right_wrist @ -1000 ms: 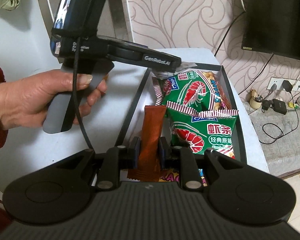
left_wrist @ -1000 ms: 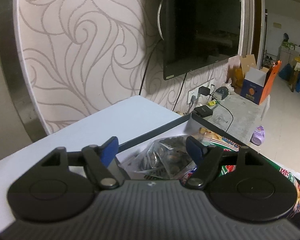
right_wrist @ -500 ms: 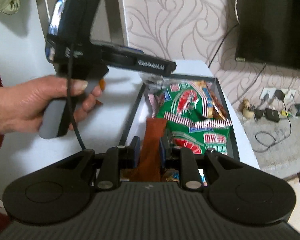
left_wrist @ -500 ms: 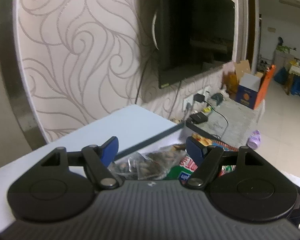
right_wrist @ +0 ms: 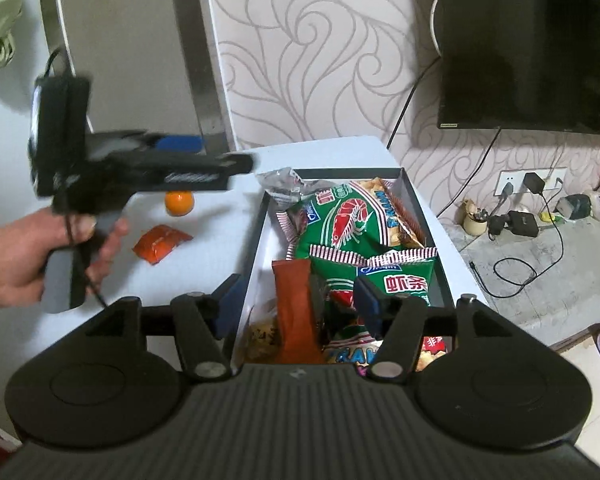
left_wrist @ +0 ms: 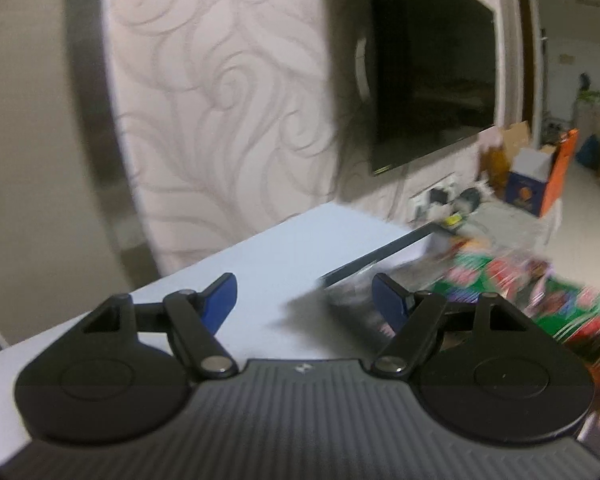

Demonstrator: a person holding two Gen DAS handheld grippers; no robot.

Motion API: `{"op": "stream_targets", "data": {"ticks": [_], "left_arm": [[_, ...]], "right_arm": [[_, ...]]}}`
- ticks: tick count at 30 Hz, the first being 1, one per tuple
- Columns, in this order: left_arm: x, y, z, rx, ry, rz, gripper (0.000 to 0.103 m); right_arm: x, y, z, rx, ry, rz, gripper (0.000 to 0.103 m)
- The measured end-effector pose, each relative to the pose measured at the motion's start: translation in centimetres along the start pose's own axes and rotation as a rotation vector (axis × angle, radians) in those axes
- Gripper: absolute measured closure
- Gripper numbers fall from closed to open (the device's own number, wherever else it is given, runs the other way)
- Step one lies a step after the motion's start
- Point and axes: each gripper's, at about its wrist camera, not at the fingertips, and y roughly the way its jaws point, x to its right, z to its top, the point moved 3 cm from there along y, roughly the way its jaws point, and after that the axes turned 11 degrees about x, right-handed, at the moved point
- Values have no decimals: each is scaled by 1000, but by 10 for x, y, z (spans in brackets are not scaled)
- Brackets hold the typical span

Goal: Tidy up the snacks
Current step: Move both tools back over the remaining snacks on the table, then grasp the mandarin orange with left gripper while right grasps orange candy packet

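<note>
right wrist view: right gripper (right_wrist: 296,300) jaws wide over box (right_wrist: 428,216), brown packet (right_wrist: 296,312) released inside; left gripper (left_wrist: 304,300) wide, empty

The nearer green snack bag (right_wrist: 396,280) in the box carries the white Chinese characters 虾条 on its front, under a small blue oval logo whose lettering is too small to make out. The green bag (right_wrist: 344,220) behind it shows a red prawn drawing and, along its right edge, the word PRAWN in blue letters — a red corner patch holds white characters that cannot be read. At the bottom of the box, a bag (right_wrist: 356,354) partly hidden by the gripper shows the letters "RAWN". A red packet (right_wrist: 434,346) beside it bears a white character, 非. In the left wrist view everything is blurred and no writing can be read.
</note>
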Motion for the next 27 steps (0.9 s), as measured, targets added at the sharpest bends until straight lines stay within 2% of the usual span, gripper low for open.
{"op": "stream_targets", "data": {"ticks": [6,14,16,18,20,25,27], "left_arm": [[-51,7,-27,-74,-35,124,27],[-63,22,-49,-147,-54,125,29],[-66,26,-52,-166,-87,117,37],[-71,28,-57,-183,-123,116,52],[-75,30,-59,-184,-164,94,57],[-82,17,-60,-187,-190,112,57],[-90,8,-63,-189,-202,131,57]], "right_arm": [[-14,3,0,-9,-15,24,36],[-34,-1,-5,-46,-41,47,36],[-36,-1,-6,-53,-41,43,37],[-38,0,-7,-60,-41,40,38],[-41,3,-8,-69,-48,46,38],[-62,20,-7,-106,-83,110,54],[-74,32,-4,-119,-100,142,56]]}}
